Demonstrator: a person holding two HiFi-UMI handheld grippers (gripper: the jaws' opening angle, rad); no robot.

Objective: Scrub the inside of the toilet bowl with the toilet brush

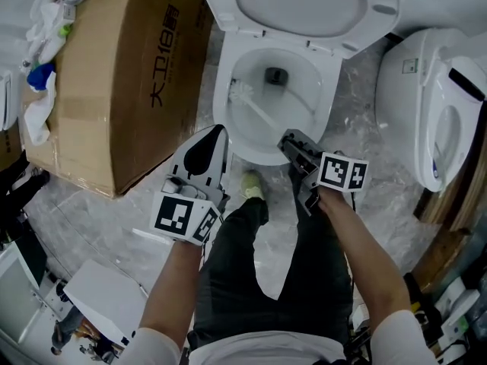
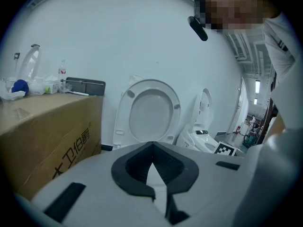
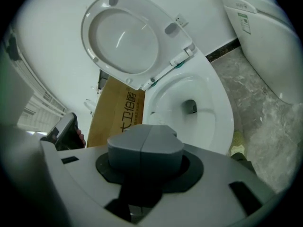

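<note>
Right gripper (image 1: pixel 286 140), lower centre of the head view: jaws pressed together, and the handle of the toilet brush (image 1: pixel 257 109) ends at their tips. The right gripper view confirms the grey pads meet along one seam, but the handle itself is not visible there.

Left gripper (image 1: pixel 218 133), just left of it, at the near rim of the toilet bowl (image 1: pixel 221 106): jaws closed to a point, nothing between them. It is tilted up toward the raised seat lid (image 2: pixel 150 111).

A shoe (image 1: pixel 253 185) stands on the marbled floor (image 1: pixel 365 131) against the foot of the bowl.

The brush lies inside the bowl. Its white head is at the upper left inner wall and its handle slants down to the right. The drain opening (image 1: pixel 275 75) is beyond it.

A cardboard box (image 1: pixel 114 90) stands at left beside the bowl. A second toilet (image 1: pixel 426 105) stands at right.
</note>
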